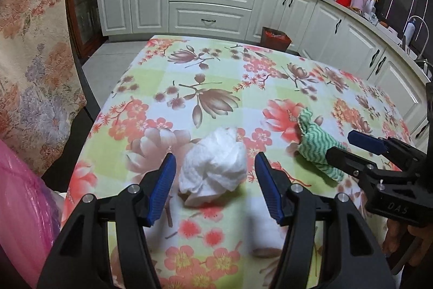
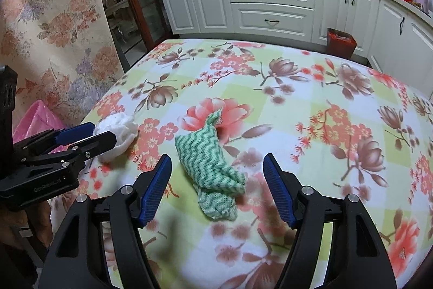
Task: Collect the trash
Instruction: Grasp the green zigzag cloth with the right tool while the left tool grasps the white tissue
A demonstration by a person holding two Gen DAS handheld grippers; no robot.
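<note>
Straddling the crumpled white paper towel (image 1: 213, 167) near the table's left edge, the left gripper (image 1: 215, 175) is spread, pads not touching. The right gripper (image 2: 217, 180) is likewise spread around the green striped cloth (image 2: 211, 167). Tablecloth (image 1: 205, 88) could be pinched along if the jaws are lowered too far.

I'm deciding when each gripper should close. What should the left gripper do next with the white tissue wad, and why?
Probably ease forward and down a little more, then close. The left gripper is open, with the white tissue wad lying between its blue pads, which do not yet press on it.
</note>
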